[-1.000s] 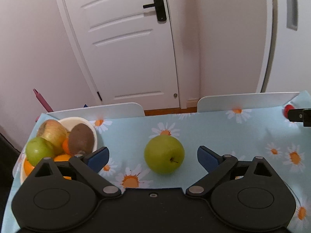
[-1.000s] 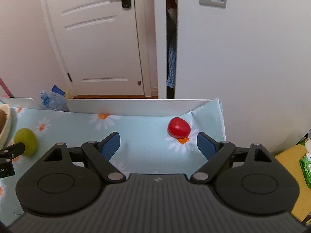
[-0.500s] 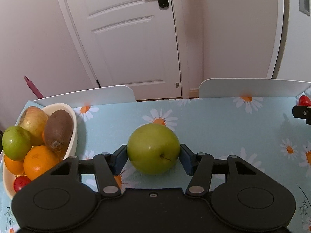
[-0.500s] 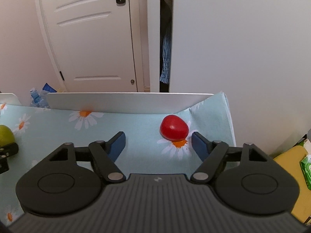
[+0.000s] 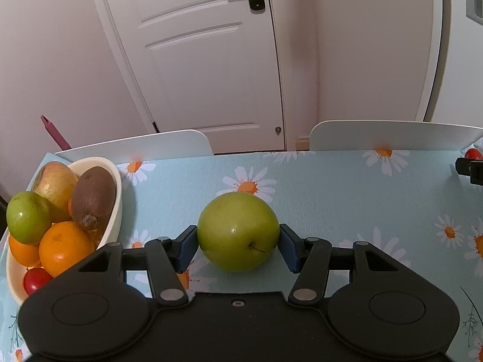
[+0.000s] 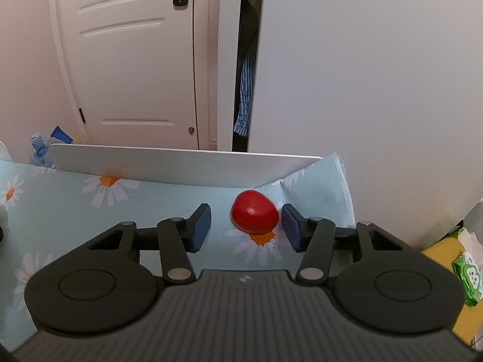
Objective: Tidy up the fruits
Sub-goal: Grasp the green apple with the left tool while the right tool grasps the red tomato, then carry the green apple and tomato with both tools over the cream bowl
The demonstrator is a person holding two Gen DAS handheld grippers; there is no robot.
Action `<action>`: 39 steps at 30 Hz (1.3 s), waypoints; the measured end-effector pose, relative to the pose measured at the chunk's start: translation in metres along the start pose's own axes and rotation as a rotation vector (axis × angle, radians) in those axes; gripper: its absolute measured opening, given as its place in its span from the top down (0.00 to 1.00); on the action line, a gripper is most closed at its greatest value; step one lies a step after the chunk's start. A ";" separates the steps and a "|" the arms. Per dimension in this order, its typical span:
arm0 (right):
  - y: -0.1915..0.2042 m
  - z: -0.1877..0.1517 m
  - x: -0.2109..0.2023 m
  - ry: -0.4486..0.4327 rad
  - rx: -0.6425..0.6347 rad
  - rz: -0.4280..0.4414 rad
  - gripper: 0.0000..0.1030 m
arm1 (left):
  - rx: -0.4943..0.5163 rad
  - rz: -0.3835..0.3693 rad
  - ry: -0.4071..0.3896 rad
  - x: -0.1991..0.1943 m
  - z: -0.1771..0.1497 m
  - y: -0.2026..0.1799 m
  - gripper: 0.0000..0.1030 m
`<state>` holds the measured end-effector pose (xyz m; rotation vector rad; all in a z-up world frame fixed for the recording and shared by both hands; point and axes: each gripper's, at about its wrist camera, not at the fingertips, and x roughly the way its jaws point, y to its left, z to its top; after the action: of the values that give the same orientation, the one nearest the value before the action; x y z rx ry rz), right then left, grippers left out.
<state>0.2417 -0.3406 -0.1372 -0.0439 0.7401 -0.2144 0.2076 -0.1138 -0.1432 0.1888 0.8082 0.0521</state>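
My left gripper is shut on a green apple, its blue pads pressed against both sides. A cream bowl at the left holds a green apple, a pale apple, a brown fruit, oranges and a small red tomato. My right gripper is open, its pads either side of a small red tomato that lies on the daisy tablecloth near the table's far right corner; there are gaps on both sides. That tomato also shows at the far right of the left wrist view.
White chair backs stand along the table's far edge. The table's right edge is close beside the tomato, with a white wall beyond. A yellow surface with a green packet is lower right.
My left gripper moved forward and closed on the green apple. My right gripper moved forward around the red tomato and its jaws narrowed.
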 end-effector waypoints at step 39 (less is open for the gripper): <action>0.076 0.031 -0.095 -0.085 -0.111 0.187 0.52 | -0.101 0.007 -0.092 -0.091 -0.004 0.076 0.41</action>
<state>0.2080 -0.2472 -0.0595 -0.0888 0.6668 0.0068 0.1438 -0.0492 -0.0671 0.0978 0.7110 0.0897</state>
